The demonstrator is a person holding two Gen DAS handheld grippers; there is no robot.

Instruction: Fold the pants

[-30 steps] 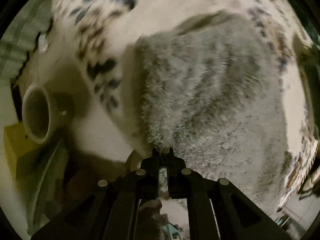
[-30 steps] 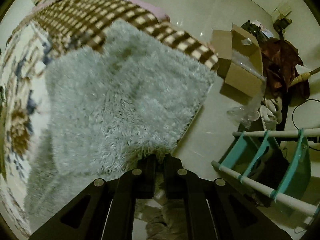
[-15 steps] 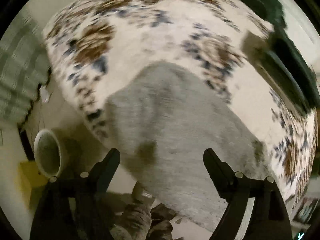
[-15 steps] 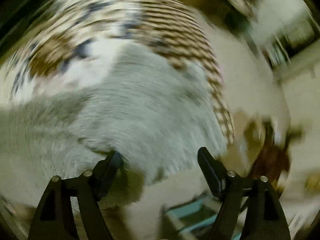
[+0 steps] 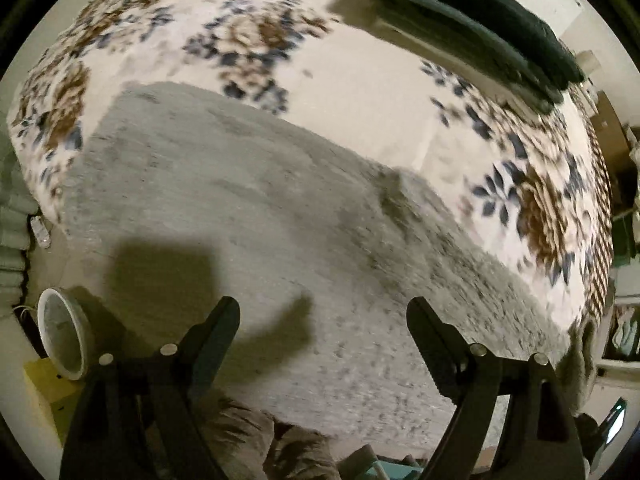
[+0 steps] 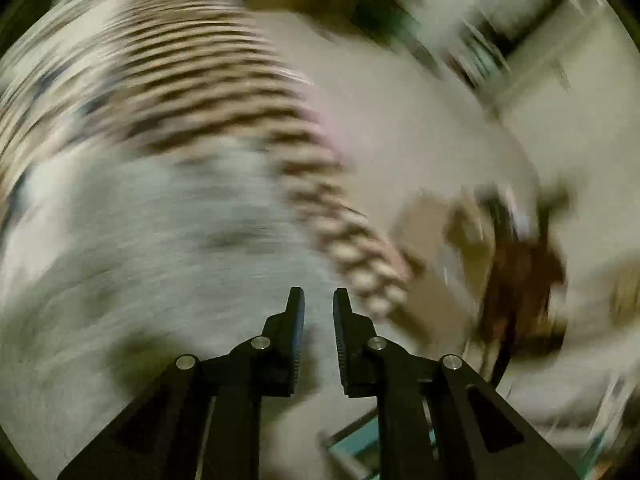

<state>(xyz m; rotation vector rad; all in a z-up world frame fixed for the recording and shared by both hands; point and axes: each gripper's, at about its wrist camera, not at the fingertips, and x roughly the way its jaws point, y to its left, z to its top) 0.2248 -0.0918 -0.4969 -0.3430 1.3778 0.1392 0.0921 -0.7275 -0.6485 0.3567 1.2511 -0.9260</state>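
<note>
Left gripper (image 5: pixel 322 320) spread wide, empty, above the fluffy grey pants (image 5: pixel 248 216) lying flat across frame centre on the floral blanket (image 5: pixel 360 80). Right gripper (image 6: pixel 319 300) closing, nothing between its jaws, over the blurred pants at lower left.

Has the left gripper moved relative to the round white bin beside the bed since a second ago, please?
Yes. The left gripper has let go of the fuzzy grey pants, opened wide and pulled back; the white bin now sits lower left, beside its left finger.
</note>
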